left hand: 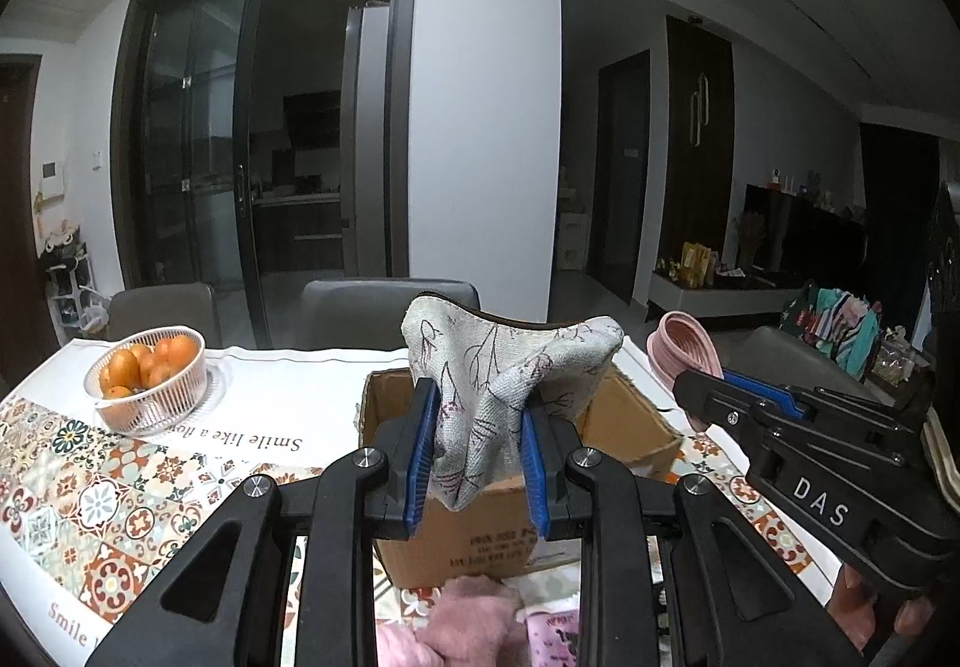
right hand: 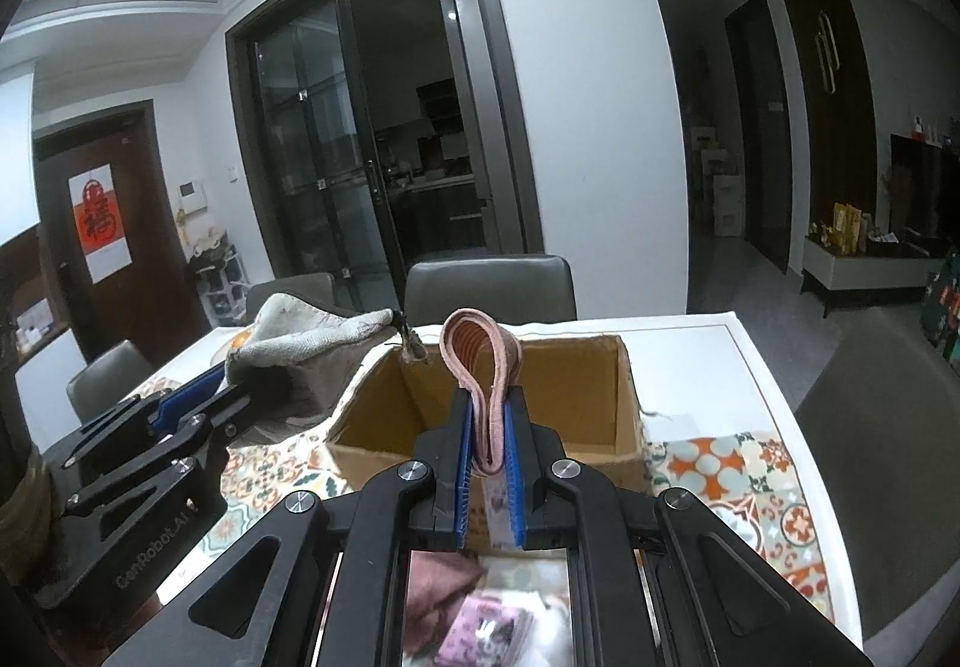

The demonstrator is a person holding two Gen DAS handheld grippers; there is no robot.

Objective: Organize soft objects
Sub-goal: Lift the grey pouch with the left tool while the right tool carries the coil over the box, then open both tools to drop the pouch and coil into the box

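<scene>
My left gripper (left hand: pixel 477 463) is shut on a grey cloth pouch with a branch print (left hand: pixel 510 367), held above the near left side of an open cardboard box (left hand: pixel 630 427). The pouch also shows in the right wrist view (right hand: pixel 312 343). My right gripper (right hand: pixel 487 463) is shut on a pink ribbed slipper (right hand: pixel 477 361), held upright over the near wall of the box (right hand: pixel 570 397). The slipper also shows in the left wrist view (left hand: pixel 684 352). Pink fluffy fabric (left hand: pixel 474 619) lies on the table below the grippers.
A white basket of oranges (left hand: pixel 150 376) stands at the table's far left on a patterned tablecloth (left hand: pixel 120 487). Grey chairs (right hand: pixel 489 286) stand at the far side. A pink patterned packet (right hand: pixel 480 631) lies near the table's front edge.
</scene>
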